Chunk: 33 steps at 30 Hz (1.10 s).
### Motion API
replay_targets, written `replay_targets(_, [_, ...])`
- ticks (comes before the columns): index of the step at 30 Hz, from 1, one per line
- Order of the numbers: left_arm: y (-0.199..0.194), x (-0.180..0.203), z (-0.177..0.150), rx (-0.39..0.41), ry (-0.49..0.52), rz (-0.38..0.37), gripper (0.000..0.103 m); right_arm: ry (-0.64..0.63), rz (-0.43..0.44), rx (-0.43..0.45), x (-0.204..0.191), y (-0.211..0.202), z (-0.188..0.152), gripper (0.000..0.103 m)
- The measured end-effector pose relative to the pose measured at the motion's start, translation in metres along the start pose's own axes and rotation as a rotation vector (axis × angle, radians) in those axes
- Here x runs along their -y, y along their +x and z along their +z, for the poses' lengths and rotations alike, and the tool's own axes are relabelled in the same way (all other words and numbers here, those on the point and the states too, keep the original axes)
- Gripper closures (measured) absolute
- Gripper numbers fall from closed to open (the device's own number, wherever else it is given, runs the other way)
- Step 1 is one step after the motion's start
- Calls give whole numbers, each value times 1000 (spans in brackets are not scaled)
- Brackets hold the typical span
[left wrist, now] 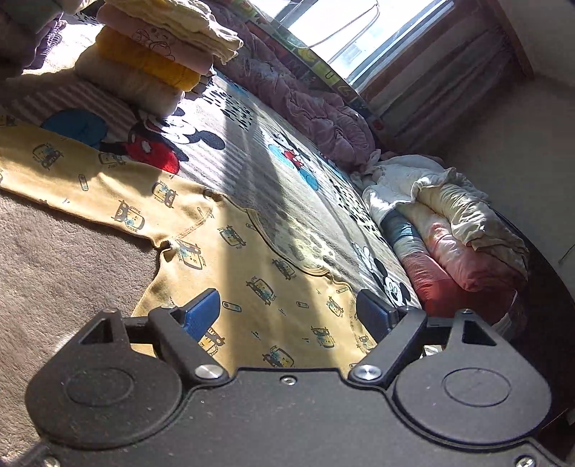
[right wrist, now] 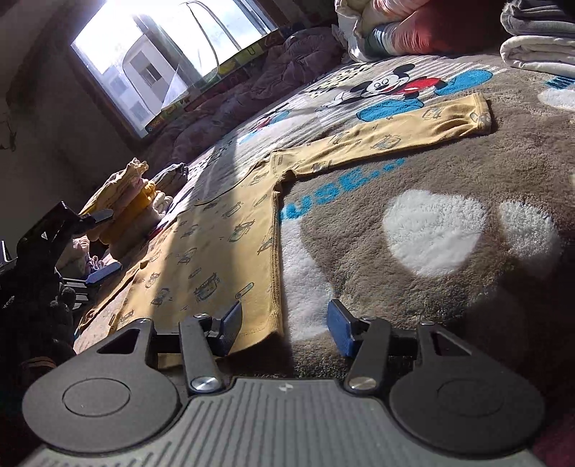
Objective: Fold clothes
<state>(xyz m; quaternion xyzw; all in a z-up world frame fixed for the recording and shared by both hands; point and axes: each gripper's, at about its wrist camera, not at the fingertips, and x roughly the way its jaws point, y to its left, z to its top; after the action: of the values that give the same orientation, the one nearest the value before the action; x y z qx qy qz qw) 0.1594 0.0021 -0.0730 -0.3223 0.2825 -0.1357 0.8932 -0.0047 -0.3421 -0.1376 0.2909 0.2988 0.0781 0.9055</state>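
Yellow shirt (right wrist: 215, 251) flat on cartoon blanket (right wrist: 449, 186) by sunlit window (right wrist: 161, 64); both tools wide, empty.

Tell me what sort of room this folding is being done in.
Most likely a home bedroom: a plush cartoon-mouse blanket covers what looks like a bed, bunched quilts lie along the wall, and a curtained window lets sunlight in.

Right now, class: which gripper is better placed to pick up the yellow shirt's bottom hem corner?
Right. The right gripper straddles the yellow shirt at its hem corner; the left gripper hovers open over mid-shirt.
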Motion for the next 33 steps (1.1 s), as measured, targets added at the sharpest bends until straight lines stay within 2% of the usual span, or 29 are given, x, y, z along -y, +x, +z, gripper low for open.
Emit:
replay_targets(6, [8, 8, -8, -44, 51, -28, 20, -28, 17, -2, -13, 11, -5, 49])
replay_targets(8, [12, 11, -10, -71, 74, -38, 20, -50, 12, 4, -18, 15, -6, 57])
replay_targets(10, [15, 14, -12, -98, 98, -48, 20, -55, 17, 1, -21, 19, -7, 82])
replay_targets(13, [20, 19, -18, -132, 141, -63, 20, -75, 27, 29, -28, 19, -7, 96])
replay_targets(18, [18, 33, -24, -118, 270, -68, 21, -243, 14, 81, -56, 16, -8, 96])
replay_targets(20, [17, 46, -27, -105, 356, -63, 21, -270, 6, 67, -59, 21, -11, 96])
replay_targets(22, [21, 66, -29, -128, 448, -96, 21, -272, 1, 50, -59, 27, -13, 96])
replay_targets(25, [29, 118, -41, -159, 683, -135, 21, -262, 2, 38, -55, 33, -16, 96])
replay_targets(32, [78, 255, -111, -368, 1190, -195, 21, -274, 20, 66, -48, 34, -15, 96])
replay_targets(33, [84, 267, -121, -395, 1236, -197, 21, -273, 21, 69, -47, 33, -15, 96])
